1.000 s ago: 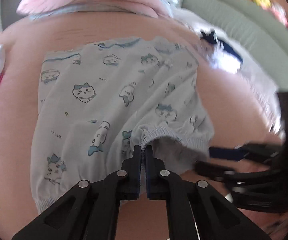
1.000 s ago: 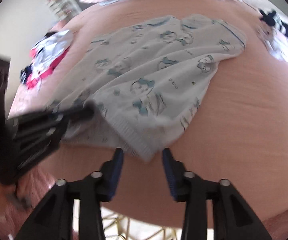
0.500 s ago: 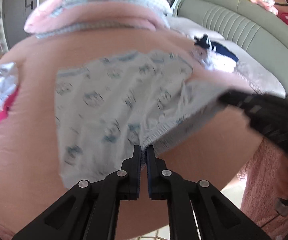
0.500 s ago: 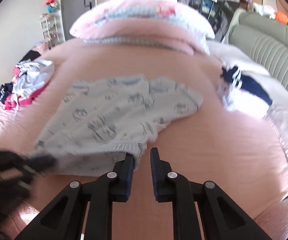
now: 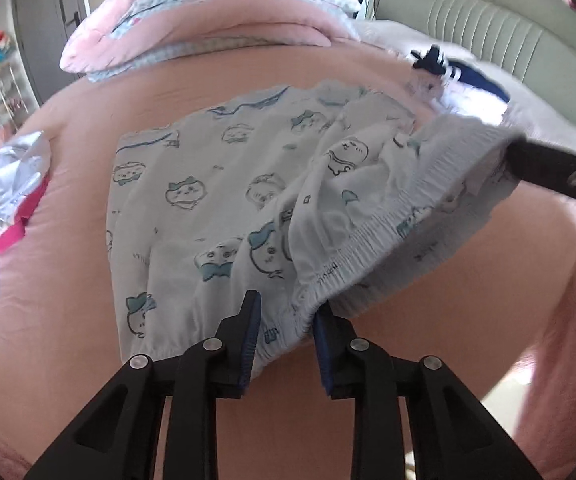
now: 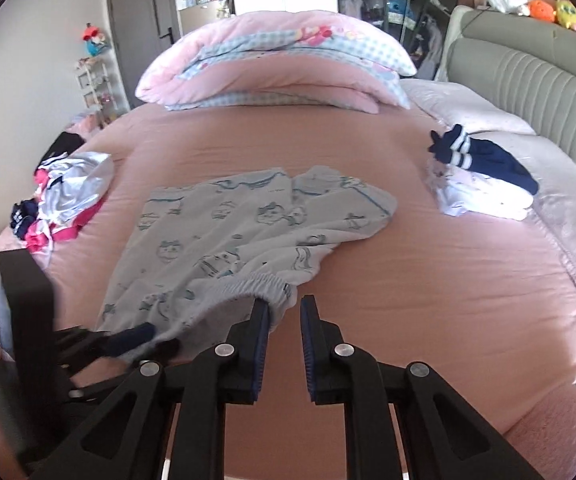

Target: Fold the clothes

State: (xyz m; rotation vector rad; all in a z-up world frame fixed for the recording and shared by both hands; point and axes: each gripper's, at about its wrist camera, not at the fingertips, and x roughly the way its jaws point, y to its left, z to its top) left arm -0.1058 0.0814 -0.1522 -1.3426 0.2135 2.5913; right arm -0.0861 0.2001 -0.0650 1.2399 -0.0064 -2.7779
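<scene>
The pink bed fills both views, a folded quilt piled at its far edge and a grey padded headboard along the right edge. A heap of pink and white clothes lies by the left edge, navy and white folded items by the right. Pale blue cartoon-print shorts lie mid-bed, waistband toward the near edge. The left gripper is spread apart with the elastic waistband bunched between its fingers; the right gripper gapes too, waistband touching its left finger.
</scene>
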